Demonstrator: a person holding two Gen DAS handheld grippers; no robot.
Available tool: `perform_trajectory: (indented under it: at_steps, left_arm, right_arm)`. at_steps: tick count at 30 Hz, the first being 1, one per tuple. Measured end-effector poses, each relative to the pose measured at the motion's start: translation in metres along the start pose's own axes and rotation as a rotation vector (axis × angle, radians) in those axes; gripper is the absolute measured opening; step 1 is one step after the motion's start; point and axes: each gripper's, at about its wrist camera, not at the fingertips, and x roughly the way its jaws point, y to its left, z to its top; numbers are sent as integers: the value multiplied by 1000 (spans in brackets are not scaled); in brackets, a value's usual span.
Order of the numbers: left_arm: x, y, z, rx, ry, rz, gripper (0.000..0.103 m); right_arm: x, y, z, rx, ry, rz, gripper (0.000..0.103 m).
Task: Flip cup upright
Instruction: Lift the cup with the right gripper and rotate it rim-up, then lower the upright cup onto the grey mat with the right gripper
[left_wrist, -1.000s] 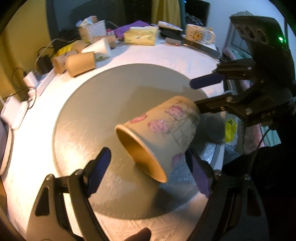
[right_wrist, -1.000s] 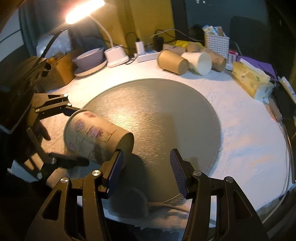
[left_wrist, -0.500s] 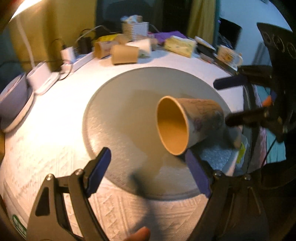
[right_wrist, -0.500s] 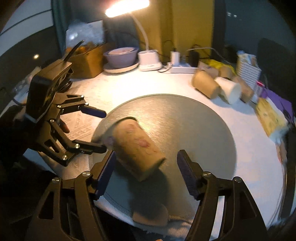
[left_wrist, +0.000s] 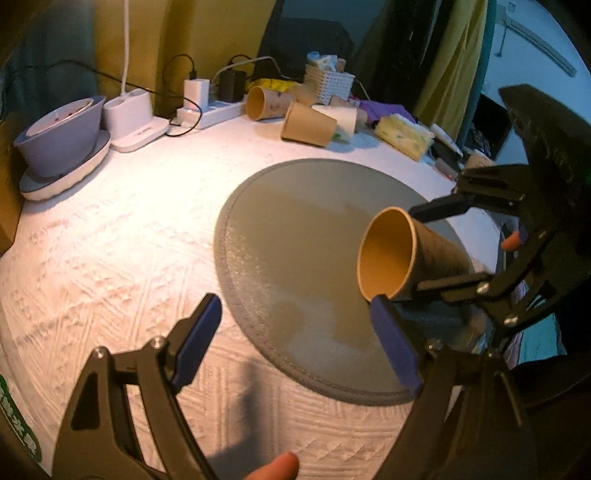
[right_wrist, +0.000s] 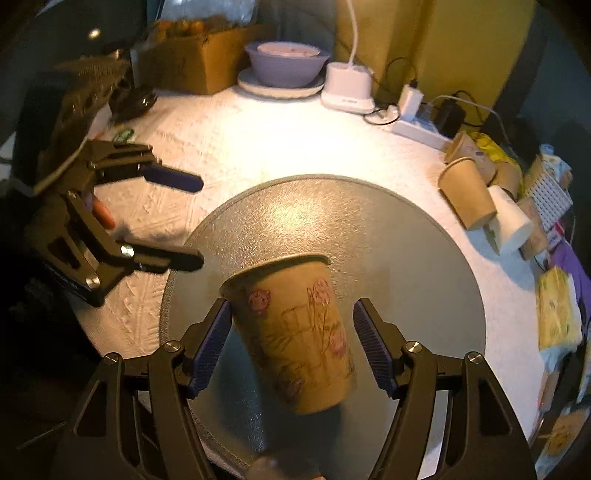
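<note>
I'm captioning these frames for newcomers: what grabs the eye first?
The flowered paper cup between the right gripper fingers, above the round grey mat. Its mouth faces the open, empty left gripper. At the table's far edge lie more paper cups beside a white basket.

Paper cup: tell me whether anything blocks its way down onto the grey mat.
Nothing visible does. The paper cup hangs tilted in the right gripper over bare grey mat. The open left gripper hovers at the mat's edge, beside the cup, not under it.
</note>
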Motion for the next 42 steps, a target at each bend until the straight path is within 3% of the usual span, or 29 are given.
perform_trajectory:
  at_steps: [7, 11, 16, 21, 30, 36, 42]
  left_arm:
    - [2, 7, -1, -22, -9, -32, 84]
    - [3, 10, -1, -34, -5, -35, 84]
    - [4, 9, -1, -29, -6, -40, 84]
    - [4, 7, 3, -35, -16, -26, 84]
    - [-4, -1, 14, -67, -80, 23, 84]
    - [-5, -14, 17, -56, -87, 41, 84]
    - [-4, -28, 19, -51, -87, 31, 84]
  right_arm:
    - [22, 3, 12, -43, 96, -3, 71]
    - [35, -5, 18, 17, 156, 66, 71]
    - [35, -19, 23, 85, 152, 93, 70]
    - [21, -36, 25, 152, 76, 66, 69]
    - [-8, -55, 2, 293, -199, -20, 69]
    - [-9, -63, -20, 381, -275, -34, 69]
    - [-15, -61, -23, 385, -323, -31, 69]
